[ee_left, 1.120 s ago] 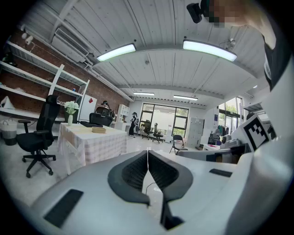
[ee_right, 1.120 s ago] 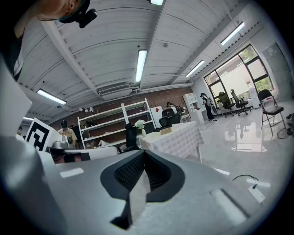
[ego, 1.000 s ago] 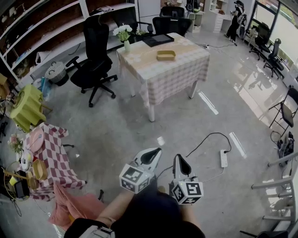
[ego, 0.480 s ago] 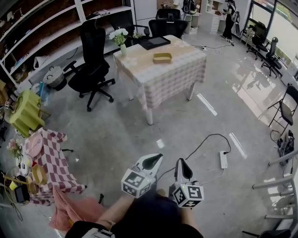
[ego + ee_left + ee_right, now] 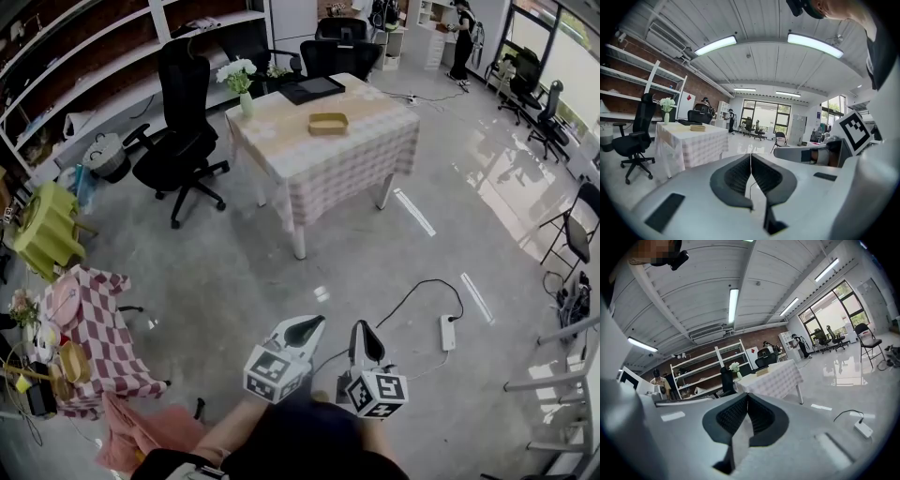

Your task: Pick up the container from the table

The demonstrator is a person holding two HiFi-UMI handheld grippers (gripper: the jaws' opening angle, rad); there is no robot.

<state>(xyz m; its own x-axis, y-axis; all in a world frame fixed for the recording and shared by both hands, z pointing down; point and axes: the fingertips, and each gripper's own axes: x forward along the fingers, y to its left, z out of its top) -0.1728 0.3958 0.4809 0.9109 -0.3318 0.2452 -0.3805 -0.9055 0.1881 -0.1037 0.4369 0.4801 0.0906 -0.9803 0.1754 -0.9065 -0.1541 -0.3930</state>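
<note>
Left tongs [image 5: 751, 164]: jaws pressed fully together, nothing between them.
Right tongs [image 5: 746, 404]: likewise shut tight and empty.
Task item: the shallow tan rectangular container [image 5: 328, 123] sits on the checked-cloth bench [image 5: 361, 150], well ahead of both tongs across open floor and far out of reach.
Risk, footing: the white power strip with its black cable [image 5: 449, 332] lies on the floor just ahead and to the right of the right tongs; in my judgement a trip hazard on the walk in.
Risk, grasp: arriving with shut jaws would shove the container rather than take it.
Risk, neighbours: the white vase of white flowers [image 5: 246, 101] stands on the bench beyond and left of the container; a wide sweep could topple it.
Not determinable: the container's contents and rim shape, too small to read; the person's feet, hidden under the body.
</note>
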